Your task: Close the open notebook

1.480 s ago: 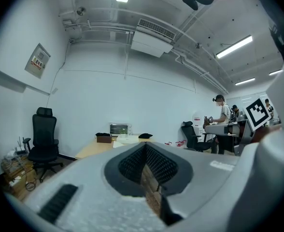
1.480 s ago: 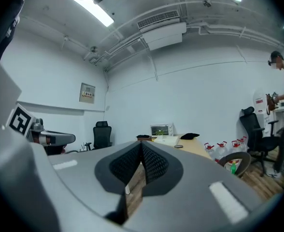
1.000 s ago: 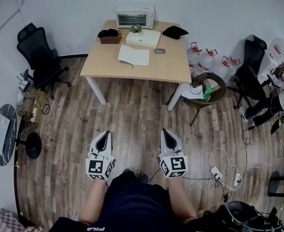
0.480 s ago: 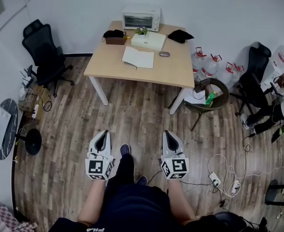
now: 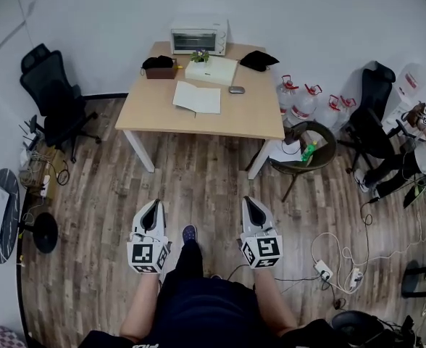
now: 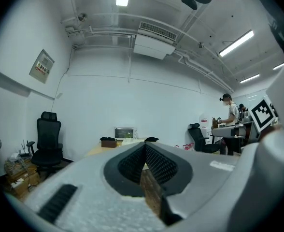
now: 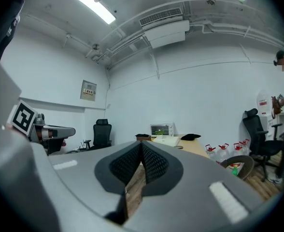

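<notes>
lying open on wooden table [image 5: 251, 114], white notebook [image 5: 197, 97]; left gripper [image 5: 154, 204], right gripper [image 5: 247, 200] pinched together

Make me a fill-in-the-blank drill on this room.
The notebook on the table lies ____, pages up.
The left tongs and right tongs are both ____, holding nothing.
In the head view, the water jugs stand to the table's ____.
Missing words: open; shut; right.

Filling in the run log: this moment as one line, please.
open white notebook: flat on light wooden table, not yet reached | left gripper: shut, empty | right gripper: shut, empty
</notes>
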Demonstrator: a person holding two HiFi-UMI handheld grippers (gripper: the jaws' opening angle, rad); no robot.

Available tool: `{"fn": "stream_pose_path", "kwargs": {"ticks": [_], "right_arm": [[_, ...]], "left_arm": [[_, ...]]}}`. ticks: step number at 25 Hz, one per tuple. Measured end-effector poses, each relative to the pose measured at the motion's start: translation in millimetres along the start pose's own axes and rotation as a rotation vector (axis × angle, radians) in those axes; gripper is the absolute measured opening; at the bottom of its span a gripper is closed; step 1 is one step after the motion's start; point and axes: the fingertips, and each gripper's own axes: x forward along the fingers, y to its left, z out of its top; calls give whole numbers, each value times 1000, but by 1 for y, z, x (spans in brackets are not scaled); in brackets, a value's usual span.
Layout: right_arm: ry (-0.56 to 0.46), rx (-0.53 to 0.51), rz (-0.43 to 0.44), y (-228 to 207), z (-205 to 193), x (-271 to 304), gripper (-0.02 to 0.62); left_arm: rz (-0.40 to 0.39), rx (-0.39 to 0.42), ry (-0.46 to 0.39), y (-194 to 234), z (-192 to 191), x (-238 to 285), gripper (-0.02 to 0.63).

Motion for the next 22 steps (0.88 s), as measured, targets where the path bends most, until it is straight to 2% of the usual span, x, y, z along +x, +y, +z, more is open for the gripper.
{"fn": "stream_pose_path", "kwargs": {"ticks": [8, 22], "right_arm": [[21, 7, -17, -10, -6, 32, 8], [40, 6, 5, -25, -8, 107, 8]], "left_arm": [[-15, -19, 30, 16, -15, 32, -14], [24, -41, 72, 63, -30, 79, -14]]}}
